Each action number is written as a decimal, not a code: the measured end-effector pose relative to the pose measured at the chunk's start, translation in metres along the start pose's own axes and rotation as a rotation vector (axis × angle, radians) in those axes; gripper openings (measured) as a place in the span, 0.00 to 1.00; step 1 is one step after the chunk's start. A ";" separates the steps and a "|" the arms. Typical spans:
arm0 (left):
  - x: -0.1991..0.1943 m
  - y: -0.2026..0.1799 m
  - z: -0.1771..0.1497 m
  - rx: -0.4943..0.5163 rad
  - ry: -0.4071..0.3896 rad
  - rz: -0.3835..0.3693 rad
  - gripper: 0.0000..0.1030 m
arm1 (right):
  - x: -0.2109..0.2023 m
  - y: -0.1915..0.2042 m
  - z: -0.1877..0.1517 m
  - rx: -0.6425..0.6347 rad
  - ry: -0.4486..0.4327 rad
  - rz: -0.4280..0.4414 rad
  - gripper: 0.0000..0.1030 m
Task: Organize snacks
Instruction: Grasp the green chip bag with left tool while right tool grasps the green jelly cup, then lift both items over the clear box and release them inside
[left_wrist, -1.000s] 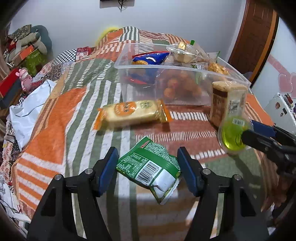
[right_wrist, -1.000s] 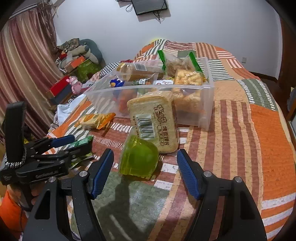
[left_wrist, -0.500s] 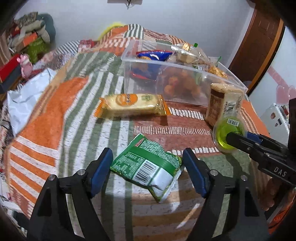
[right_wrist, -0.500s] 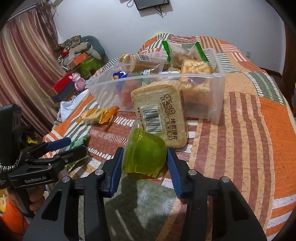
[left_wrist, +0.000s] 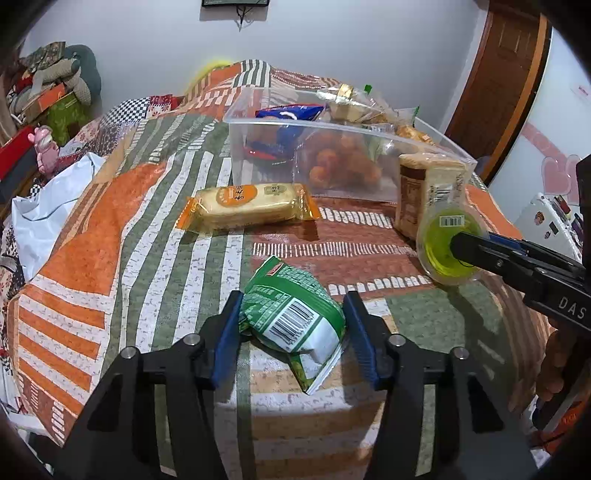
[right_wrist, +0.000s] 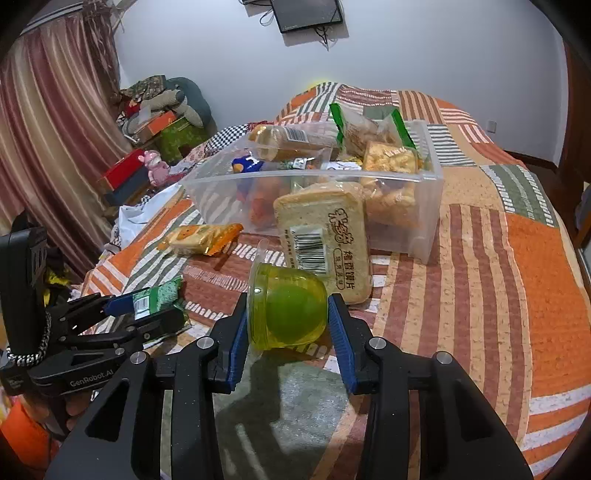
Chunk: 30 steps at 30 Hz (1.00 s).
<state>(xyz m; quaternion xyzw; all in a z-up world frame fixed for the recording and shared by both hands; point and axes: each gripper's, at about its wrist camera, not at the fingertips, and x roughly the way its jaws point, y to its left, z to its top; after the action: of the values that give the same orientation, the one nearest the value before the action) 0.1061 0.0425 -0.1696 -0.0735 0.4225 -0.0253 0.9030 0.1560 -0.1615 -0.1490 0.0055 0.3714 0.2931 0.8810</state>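
Left wrist view: the left gripper (left_wrist: 291, 325) fingers have just closed onto the green snack bag (left_wrist: 291, 314) lying on the bed (left_wrist: 110, 240). The right gripper (right_wrist: 288, 325) clamps the green jelly cup (right_wrist: 288, 306), presumably both bound for the clear bin (right_wrist: 424, 206) nearby.

Setting: a home bedroom.
Bed (right_wrist: 517, 258): fills the middle; patchwork quilt in orange, green and brown stripes.
Curtain (right_wrist: 48, 147): pink-brown drapes at 9 o'clock in the right wrist view.
Screen (right_wrist: 308, 14): wall-mounted, 12 o'clock, cables hanging below.
Door (left_wrist: 498, 74): brown wood, 2 o'clock in the left wrist view.
Clutter (right_wrist: 159, 110): piled cushions, boxes and a pink toy (right_wrist: 157, 168) at 10 o'clock beside the bed.
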 end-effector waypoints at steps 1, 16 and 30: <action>-0.002 0.000 0.000 -0.003 -0.003 -0.003 0.50 | -0.001 0.001 0.001 -0.002 -0.005 -0.002 0.36; -0.037 -0.003 0.028 0.002 -0.125 -0.027 0.46 | -0.026 0.009 0.025 -0.015 -0.106 -0.004 0.36; -0.054 -0.006 0.076 0.015 -0.234 -0.029 0.46 | -0.039 0.008 0.059 -0.017 -0.211 -0.034 0.36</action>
<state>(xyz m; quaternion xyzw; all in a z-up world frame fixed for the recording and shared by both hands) 0.1297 0.0511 -0.0794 -0.0753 0.3130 -0.0331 0.9462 0.1696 -0.1631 -0.0792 0.0227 0.2740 0.2789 0.9201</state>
